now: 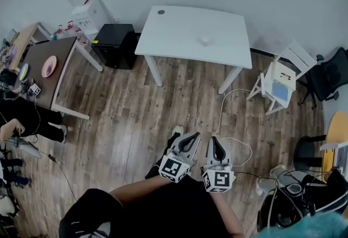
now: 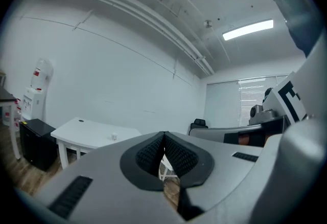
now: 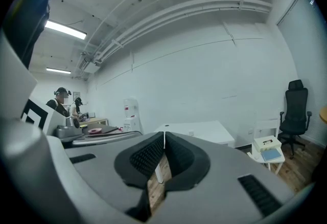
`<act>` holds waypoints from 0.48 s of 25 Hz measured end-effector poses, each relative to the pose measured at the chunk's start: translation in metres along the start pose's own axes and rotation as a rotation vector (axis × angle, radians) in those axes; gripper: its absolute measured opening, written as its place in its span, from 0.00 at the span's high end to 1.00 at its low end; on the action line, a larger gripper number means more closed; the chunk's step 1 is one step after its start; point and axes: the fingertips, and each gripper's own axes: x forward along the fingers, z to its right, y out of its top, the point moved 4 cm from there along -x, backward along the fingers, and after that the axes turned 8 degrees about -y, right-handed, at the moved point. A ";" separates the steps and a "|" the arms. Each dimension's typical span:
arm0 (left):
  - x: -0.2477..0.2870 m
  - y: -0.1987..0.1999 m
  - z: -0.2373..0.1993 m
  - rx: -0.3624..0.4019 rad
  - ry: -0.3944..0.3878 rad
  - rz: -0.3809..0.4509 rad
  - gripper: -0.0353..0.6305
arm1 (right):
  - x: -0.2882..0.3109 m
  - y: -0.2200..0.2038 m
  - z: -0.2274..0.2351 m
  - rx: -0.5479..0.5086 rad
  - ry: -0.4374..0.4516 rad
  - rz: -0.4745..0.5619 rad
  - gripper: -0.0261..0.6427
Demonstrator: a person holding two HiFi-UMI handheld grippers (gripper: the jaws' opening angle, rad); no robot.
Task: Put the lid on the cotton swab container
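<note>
Wooden plank floor (image 1: 136,117) lay open up to the white rectangular table (image 1: 174,30), a small pale container (image 1: 204,41) set back from its edges. The left gripper (image 1: 190,137) and right gripper (image 1: 216,142) were closed tight, empty.

No word, number or brand can be read anywhere. The left gripper (image 1: 191,135) carries the left cube (image 1: 174,168), and the right gripper (image 1: 215,139) carries the right cube (image 1: 218,180). Both cubes show only black-and-white square marker patterns, with no letters or digits. The water dispenser (image 1: 82,2) by the wall bears small red labels, and their print is too small to make out in any view.
</note>
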 end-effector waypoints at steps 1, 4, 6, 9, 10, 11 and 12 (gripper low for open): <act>0.008 0.002 -0.013 0.001 0.002 0.002 0.93 | 0.015 0.000 -0.001 -0.005 0.005 -0.005 0.91; 0.031 0.008 -0.050 0.001 0.011 0.008 0.93 | 0.063 0.001 -0.007 -0.035 0.049 -0.045 0.91; 0.046 0.010 -0.075 -0.010 0.022 0.001 0.93 | 0.096 0.003 -0.010 -0.052 0.068 -0.066 0.91; 0.069 0.012 -0.116 -0.045 0.028 -0.010 0.93 | 0.146 0.011 -0.011 -0.058 0.068 -0.083 0.91; 0.075 0.016 -0.131 -0.047 0.028 -0.014 0.93 | 0.160 0.015 -0.012 -0.060 0.064 -0.088 0.91; 0.080 0.022 -0.144 -0.044 0.027 -0.018 0.93 | 0.174 0.018 -0.014 -0.063 0.060 -0.093 0.91; 0.085 0.026 -0.158 -0.042 0.027 -0.020 0.93 | 0.187 0.021 -0.016 -0.068 0.057 -0.099 0.91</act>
